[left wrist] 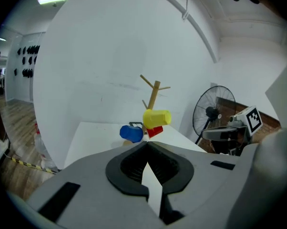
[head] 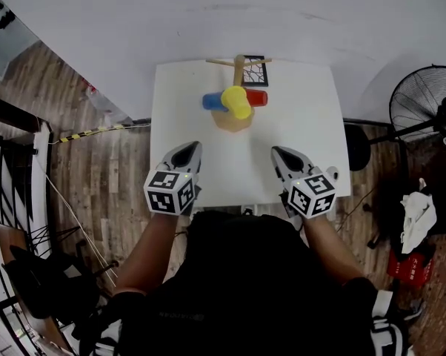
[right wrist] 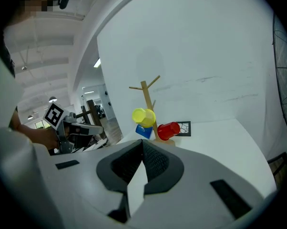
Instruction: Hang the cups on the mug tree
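White curved backdrop rises behind a smooth white square table [head: 208,165] that stands on a brown plank floor [head: 112,176]. Near the table's far edge is a pale wooden mug tree [head: 238,65], a slim pole with angled pegs on a flat wooden base. All three glossy plastic cups hang on it, well apart from both grippers: a blue cup [head: 213,101] on the left, a yellow cup [head: 238,102] with its bottom toward the person, and a red cup [head: 256,98] on the right. The head view looks down on the tree, flattening its pegs, and shows a black-framed card [head: 255,71] with a line pattern just behind it. The two gripper views show the tree side-on, its bare upper pegs forking above the cups. A black standing fan [head: 427,102] is on the floor to the table's right. The grey left gripper [head: 192,148], with black ribbed pads, hovers over the table's near edge, its jaws clenched together on nothing. The matching right gripper [head: 280,154] is clenched and empty too.
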A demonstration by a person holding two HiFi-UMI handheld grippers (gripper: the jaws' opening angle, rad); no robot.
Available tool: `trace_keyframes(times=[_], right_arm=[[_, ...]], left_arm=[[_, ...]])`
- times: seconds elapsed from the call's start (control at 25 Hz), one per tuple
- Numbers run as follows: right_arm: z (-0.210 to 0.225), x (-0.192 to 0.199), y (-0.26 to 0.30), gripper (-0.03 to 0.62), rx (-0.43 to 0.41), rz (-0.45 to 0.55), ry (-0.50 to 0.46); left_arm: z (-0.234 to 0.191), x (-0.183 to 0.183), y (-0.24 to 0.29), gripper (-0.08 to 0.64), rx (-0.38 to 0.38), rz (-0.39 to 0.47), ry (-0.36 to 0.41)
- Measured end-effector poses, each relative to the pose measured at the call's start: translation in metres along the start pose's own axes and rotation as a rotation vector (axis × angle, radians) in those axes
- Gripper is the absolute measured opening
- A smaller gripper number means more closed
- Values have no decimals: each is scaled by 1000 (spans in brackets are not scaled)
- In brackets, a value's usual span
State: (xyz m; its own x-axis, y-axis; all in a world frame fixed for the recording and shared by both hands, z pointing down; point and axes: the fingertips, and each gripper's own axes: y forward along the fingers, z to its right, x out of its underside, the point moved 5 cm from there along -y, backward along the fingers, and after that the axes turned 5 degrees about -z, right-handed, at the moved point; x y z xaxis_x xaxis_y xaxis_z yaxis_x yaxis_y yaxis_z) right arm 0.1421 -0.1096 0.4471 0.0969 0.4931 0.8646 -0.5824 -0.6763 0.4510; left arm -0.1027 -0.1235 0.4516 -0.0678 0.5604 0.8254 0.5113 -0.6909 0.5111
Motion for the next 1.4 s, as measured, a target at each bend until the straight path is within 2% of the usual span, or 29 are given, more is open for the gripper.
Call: trace_keyframes(times=[0.2, 0.6, 1.4], right_arm=[[3, 10, 3, 8, -7, -27, -13], [13, 27, 9, 8, 0, -60, 11], [7, 21, 12, 6, -13, -46, -5]], left_arm=[[13, 2, 2, 17, -16, -9, 75], [28, 4, 8, 17, -38, -27, 117], [29, 0, 6, 17, -45, -30, 126]])
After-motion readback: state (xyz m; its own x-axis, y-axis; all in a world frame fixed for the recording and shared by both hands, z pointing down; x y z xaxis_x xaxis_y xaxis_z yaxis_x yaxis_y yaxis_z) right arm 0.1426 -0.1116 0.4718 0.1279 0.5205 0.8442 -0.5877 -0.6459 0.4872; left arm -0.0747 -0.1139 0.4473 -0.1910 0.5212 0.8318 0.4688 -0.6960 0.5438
